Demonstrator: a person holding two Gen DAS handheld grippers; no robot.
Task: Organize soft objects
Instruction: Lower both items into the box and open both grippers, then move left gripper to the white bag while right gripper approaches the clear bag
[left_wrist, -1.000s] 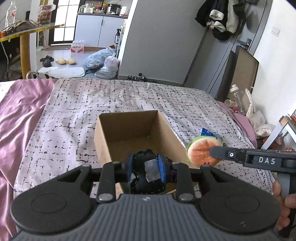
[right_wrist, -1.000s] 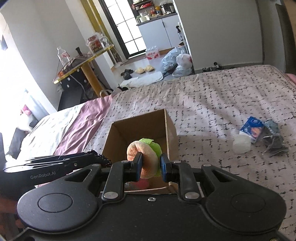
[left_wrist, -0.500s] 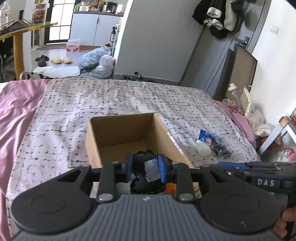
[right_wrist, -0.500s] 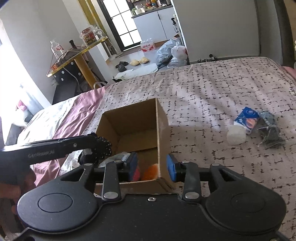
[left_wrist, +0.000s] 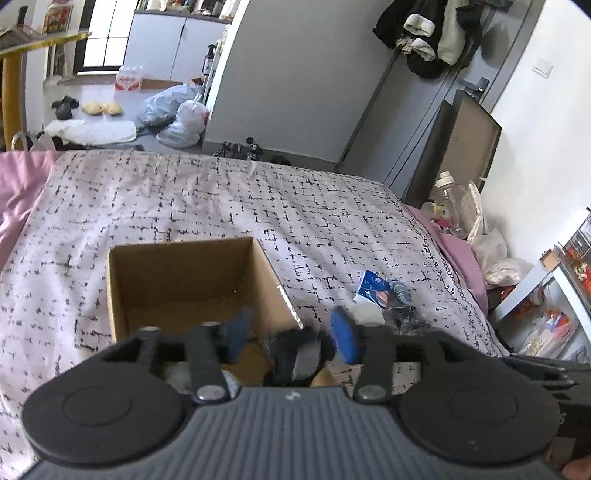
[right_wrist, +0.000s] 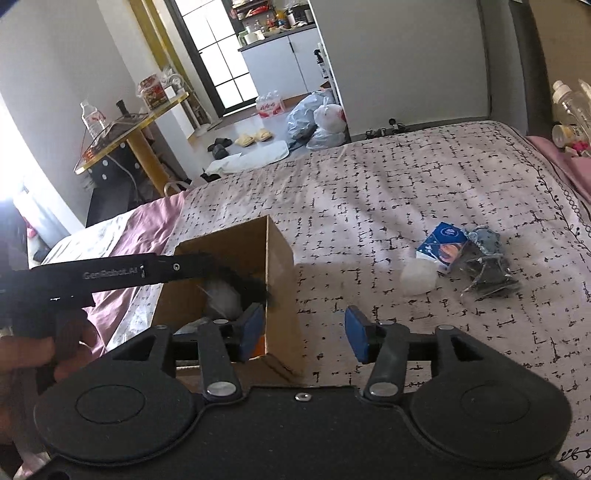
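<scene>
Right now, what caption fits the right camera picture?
Open right gripper beside the cardboard box on the bed.

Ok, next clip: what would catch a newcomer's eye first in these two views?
First, the open brown cardboard box on the black-and-white patterned bedspread, with the left gripper above its near right corner, jaws spread, and a black fuzzy soft toy between them, apparently loose. The right gripper hangs open over the box's right wall. To the right on the bedspread lie a blue tissue packet, a white soft lump and a grey-blue bundle.
</scene>
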